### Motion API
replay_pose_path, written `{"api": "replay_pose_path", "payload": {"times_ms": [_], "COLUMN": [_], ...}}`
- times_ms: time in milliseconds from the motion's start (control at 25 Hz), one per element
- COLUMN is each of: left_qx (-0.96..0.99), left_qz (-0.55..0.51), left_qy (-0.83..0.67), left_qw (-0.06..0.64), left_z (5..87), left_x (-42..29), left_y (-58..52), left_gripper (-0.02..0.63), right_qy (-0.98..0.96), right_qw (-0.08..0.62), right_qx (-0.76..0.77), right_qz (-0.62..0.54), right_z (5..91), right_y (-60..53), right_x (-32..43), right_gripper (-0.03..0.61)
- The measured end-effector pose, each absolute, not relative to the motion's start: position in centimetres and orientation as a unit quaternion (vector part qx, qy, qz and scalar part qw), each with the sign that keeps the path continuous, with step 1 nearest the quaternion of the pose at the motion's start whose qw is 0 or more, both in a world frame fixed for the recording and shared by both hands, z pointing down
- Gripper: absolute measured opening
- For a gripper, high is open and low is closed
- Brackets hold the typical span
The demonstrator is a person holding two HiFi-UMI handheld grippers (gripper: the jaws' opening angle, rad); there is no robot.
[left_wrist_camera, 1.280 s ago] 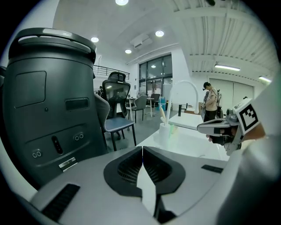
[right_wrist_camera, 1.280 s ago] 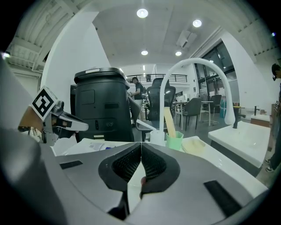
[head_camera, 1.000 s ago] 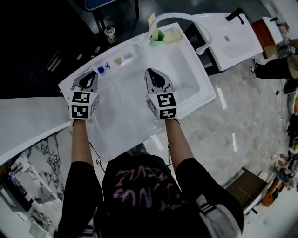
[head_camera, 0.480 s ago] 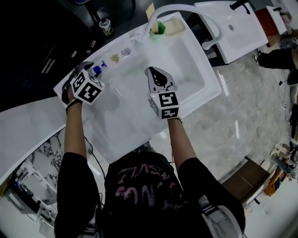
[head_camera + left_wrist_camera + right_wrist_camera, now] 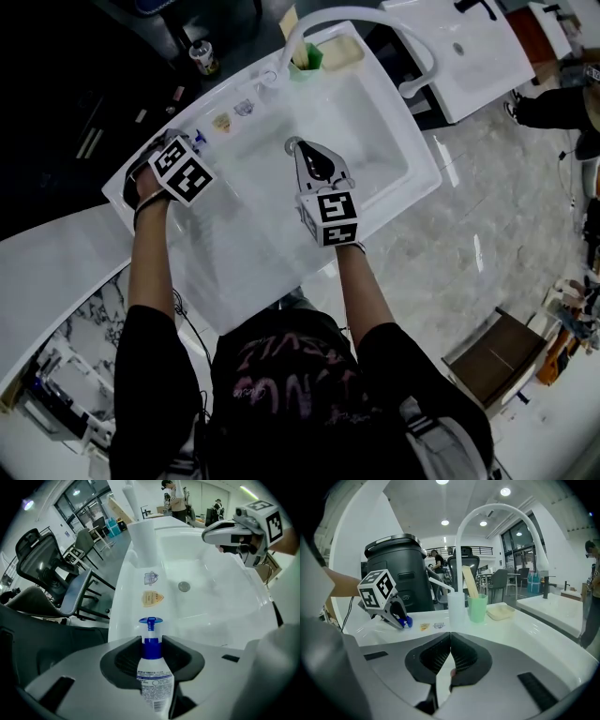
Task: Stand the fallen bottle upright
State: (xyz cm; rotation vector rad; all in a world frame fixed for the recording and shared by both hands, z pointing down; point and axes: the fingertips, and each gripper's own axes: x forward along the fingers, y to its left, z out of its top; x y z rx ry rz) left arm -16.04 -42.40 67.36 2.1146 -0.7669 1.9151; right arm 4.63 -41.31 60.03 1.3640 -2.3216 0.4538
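Note:
A small white bottle (image 5: pixel 153 679) with a blue pump cap (image 5: pixel 150 620) lies on the sink's left ledge (image 5: pixel 141 202). My left gripper (image 5: pixel 152 641) points steeply down over it. Its jaws are closing, with the bottle's blue neck between them and a little gap still showing at the pads. From the right gripper view the blue cap (image 5: pixel 407 621) shows at the tips of the left gripper (image 5: pixel 401 619). In the head view the left gripper (image 5: pixel 152 171) and its marker cube hide the bottle. My right gripper (image 5: pixel 298 148) hovers over the basin, shut (image 5: pixel 450 637) with nothing in it.
The white sink basin (image 5: pixel 370 127) has a drain (image 5: pixel 184 587) and a tall arched faucet (image 5: pixel 497 513). A green cup (image 5: pixel 477 607), a white dispenser (image 5: pixel 456 607) and a soap dish (image 5: pixel 500 612) stand at the far rim. Two stickers (image 5: pixel 151 598) lie on the ledge beyond the bottle.
My left gripper has dropped to the left ledge, rolled over and tipped downward onto the bottle, which its cube now covers. My right gripper has sunk slightly over the basin.

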Motion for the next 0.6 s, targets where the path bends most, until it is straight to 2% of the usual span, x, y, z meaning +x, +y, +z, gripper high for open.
{"api": "replay_pose_path", "payload": {"times_ms": [320, 600], "left_qx": [0.736, 0.772], "left_qz": [0.615, 0.539], "left_qy": [-0.276, -0.331], "left_qw": [0.066, 0.064], "left_z": [66.5, 63.3], "left_x": [-15.8, -15.6], "left_y": [-42.4, -42.9], "left_gripper": [0.135, 0.130], "right_qy": [-0.833, -0.837], "right_qw": [0.204, 0.204], "right_qx": [0.488, 0.484], "right_qz": [0.160, 0.153], "right_z": [59.6, 58.8], "right_y": [-40.7, -40.0], "right_x": [4.7, 4.2], "right_gripper": [0.012, 0.012]}}
